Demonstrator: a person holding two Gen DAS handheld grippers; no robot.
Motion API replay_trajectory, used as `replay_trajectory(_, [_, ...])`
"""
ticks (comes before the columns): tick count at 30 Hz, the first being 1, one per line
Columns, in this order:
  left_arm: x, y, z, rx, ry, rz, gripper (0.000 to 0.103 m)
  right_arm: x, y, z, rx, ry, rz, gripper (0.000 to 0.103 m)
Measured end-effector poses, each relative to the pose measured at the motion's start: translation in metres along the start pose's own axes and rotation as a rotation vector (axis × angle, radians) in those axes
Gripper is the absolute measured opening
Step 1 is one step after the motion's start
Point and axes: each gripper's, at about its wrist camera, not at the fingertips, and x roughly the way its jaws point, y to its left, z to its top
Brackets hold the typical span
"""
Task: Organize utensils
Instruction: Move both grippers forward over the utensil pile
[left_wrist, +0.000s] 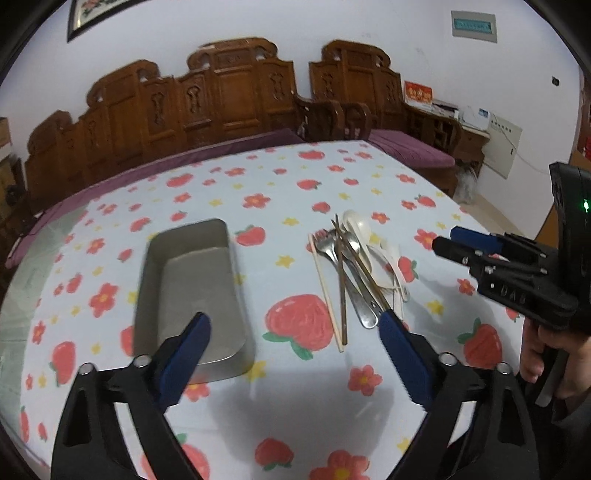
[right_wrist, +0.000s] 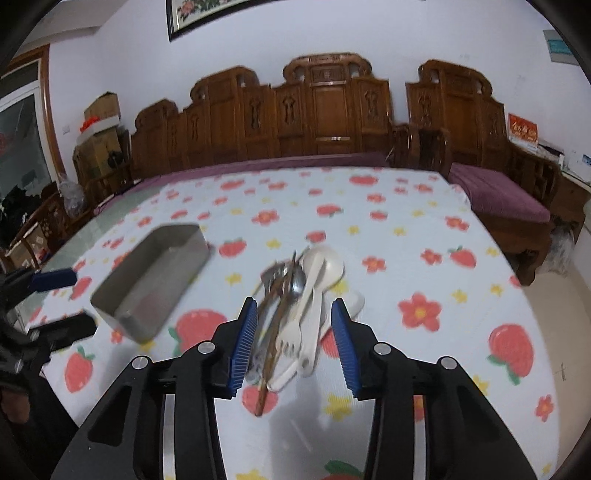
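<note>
- Looking down my left gripper (left_wrist: 293, 326), I see its blue fingers spread wide with nothing between them, hanging above the strawberry-print tablecloth (left_wrist: 258, 177).
- Its left finger overlaps the near end of the metal tray (left_wrist: 192, 284); its right finger tip sits by the handle ends of the utensil pile (left_wrist: 354, 269). Whether either touches, I cannot tell.
- The tray lies left of the pile, apart from it, and looks bare inside.
- My right gripper (right_wrist: 294, 308) has its jaws partly parted, not clamped; the pile's handle ends lie between the pads without being pressed.
- In the pile I make out metal forks and a spoon (right_wrist: 297, 282), brown chopsticks (right_wrist: 271, 354), white plastic spoons (right_wrist: 325, 264) and a white fork (right_wrist: 291, 339), all crossing one another.
- A hand (left_wrist: 546, 354) grips the right gripper's handle.
</note>
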Motion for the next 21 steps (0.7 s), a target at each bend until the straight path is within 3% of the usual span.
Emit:
replay_trajectory(7, [0.050, -0.015, -0.009, -0.006, 0.089, -0.068, 0.058, 0.011, -0.002, -0.026, 0.045, 0.085, 0.069, 0.034])
replay_trajectory(14, [0.089, -0.026, -0.023, 0.015, 0.161, -0.056, 0.035, 0.019, 0.005, -0.040, 0.019, 0.136, 0.072, 0.033])
replay_trajectory(21, [0.102, -0.025, -0.032, 0.011, 0.192, -0.042, 0.032, 0.020, 0.008, -0.045, 0.009, 0.159, 0.077, 0.033])
